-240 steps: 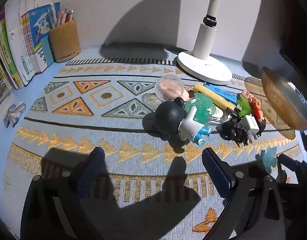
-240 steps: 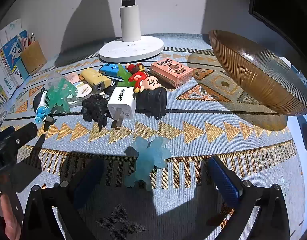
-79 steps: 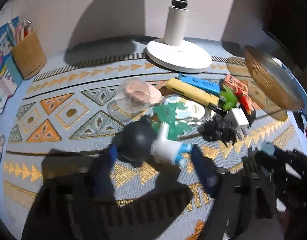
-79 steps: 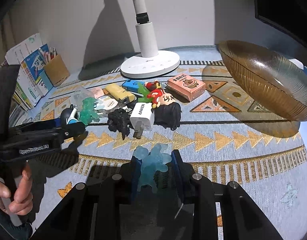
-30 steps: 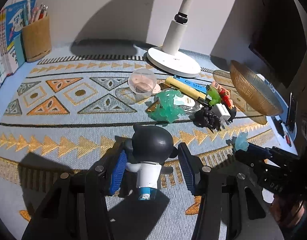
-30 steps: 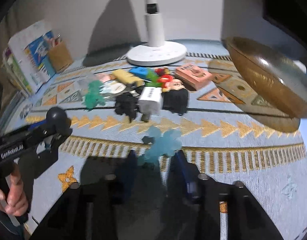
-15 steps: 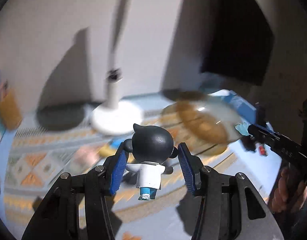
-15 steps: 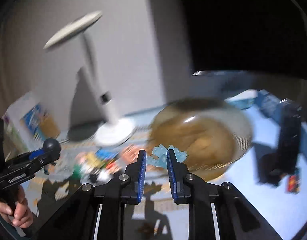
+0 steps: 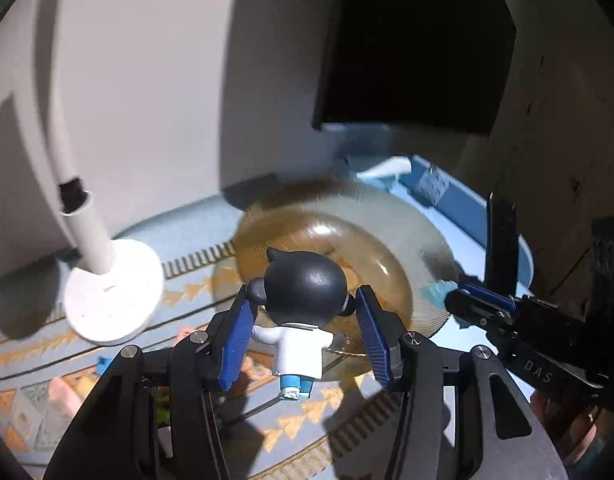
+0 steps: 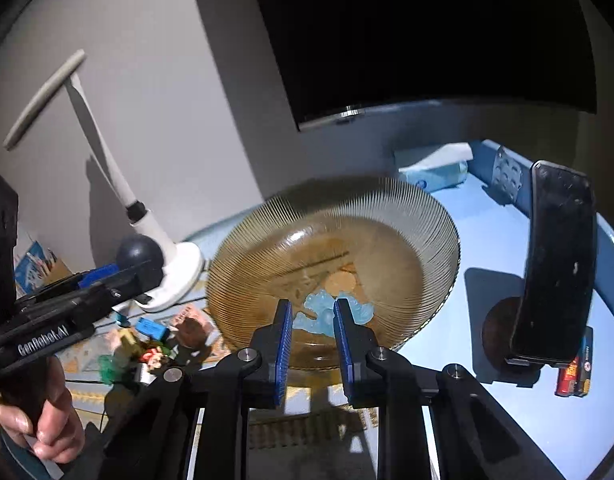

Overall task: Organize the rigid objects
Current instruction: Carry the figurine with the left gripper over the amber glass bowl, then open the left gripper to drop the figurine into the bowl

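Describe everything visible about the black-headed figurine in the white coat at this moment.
The black-headed figurine in a white coat is a glossy, hard-looking plastic toy seen from behind: round black head with small ears and a top tuft, white body, blue base. It hangs upright, clamped at head level between the left gripper's blue ribbed pads, in front of the ribbed amber glass bowl. Nothing else touches it.

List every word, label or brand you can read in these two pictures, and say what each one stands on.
"GenRobot.AI": white lettering on the black arm of the left claw, seen from the right wrist.
"DAS": faint letters on the black body of the right claw, seen from the left wrist; possibly part of a longer marking.
Print on the red and black small pack beside the black phone stand: too small to read.
Print on the pink small box: blurred.
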`<action>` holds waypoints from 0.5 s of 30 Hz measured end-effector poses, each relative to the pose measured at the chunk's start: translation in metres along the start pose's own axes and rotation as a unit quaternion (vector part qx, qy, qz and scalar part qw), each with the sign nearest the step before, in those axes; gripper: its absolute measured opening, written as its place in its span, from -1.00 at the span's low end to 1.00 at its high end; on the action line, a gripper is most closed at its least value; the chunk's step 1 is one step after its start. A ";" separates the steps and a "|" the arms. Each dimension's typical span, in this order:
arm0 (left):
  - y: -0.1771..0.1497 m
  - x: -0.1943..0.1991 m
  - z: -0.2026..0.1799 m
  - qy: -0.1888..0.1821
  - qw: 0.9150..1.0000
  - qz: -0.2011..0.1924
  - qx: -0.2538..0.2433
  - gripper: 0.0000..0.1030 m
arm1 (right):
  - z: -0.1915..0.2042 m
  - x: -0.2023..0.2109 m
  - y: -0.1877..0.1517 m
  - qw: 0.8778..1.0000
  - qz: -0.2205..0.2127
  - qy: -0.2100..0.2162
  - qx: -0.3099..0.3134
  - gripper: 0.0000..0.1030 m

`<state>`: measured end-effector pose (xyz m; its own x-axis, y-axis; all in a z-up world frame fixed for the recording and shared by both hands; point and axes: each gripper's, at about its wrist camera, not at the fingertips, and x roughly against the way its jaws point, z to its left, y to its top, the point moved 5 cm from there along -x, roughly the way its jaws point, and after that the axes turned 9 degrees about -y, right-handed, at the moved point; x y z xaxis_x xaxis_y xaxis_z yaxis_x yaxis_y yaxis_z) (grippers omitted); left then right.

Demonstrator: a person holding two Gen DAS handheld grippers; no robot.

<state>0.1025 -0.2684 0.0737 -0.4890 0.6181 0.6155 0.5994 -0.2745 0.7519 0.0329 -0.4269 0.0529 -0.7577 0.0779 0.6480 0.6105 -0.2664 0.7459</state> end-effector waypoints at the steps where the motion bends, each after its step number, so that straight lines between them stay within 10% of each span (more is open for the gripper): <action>1: -0.003 -0.009 -0.002 0.001 1.000 0.008 -0.005 -0.07 | -0.001 -0.005 0.000 1.000 0.003 -0.001 0.000 -0.61; 12: -0.013 -0.068 -0.011 -0.011 0.998 0.060 -0.006 -0.07 | -0.019 -0.040 -0.009 0.998 0.051 -0.036 0.003 -0.57; 15: -0.013 -0.067 -0.012 -0.023 0.997 0.072 0.001 0.17 | -0.027 -0.032 -0.005 0.998 0.049 -0.037 -0.014 -0.08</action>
<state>0.1194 -0.3150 0.0257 -0.3680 0.6061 0.7051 0.6628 -0.3609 0.6561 0.0479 -0.4536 0.0239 -0.6750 0.1201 0.7280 0.6733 -0.3032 0.6744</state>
